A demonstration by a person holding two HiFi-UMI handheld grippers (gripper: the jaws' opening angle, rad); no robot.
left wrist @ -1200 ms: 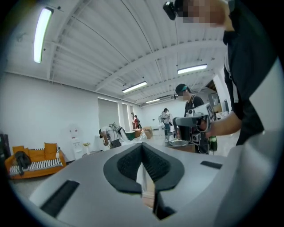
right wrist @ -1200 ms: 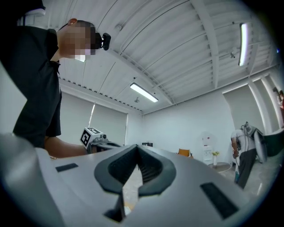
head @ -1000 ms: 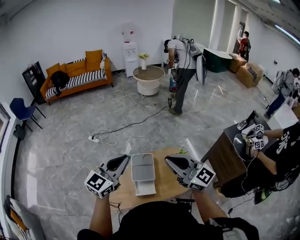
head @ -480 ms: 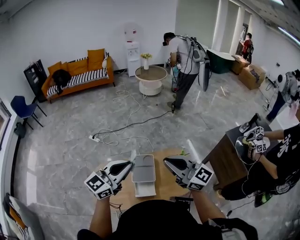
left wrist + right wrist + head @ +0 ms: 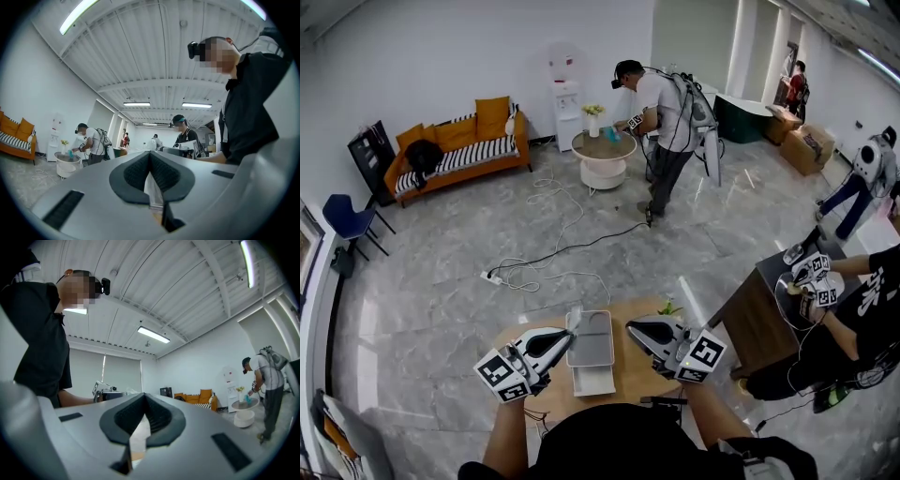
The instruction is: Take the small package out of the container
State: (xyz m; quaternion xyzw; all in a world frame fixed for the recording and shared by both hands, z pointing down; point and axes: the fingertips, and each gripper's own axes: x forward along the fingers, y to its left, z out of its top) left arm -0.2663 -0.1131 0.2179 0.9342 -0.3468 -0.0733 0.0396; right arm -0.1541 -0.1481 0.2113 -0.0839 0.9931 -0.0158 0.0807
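Both jaws shut, nothing held.
We could bump the container [image 5: 590, 339]: left gripper [image 5: 570, 335] at 9, right gripper [image 5: 630, 328] at 3, v. close.

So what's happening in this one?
A person holds the left gripper and the right gripper on either side of the container, which sits on a small wooden table. Both grippers' jaws are closed, with their tips near the container's far end. The small package cannot be made out in any view.
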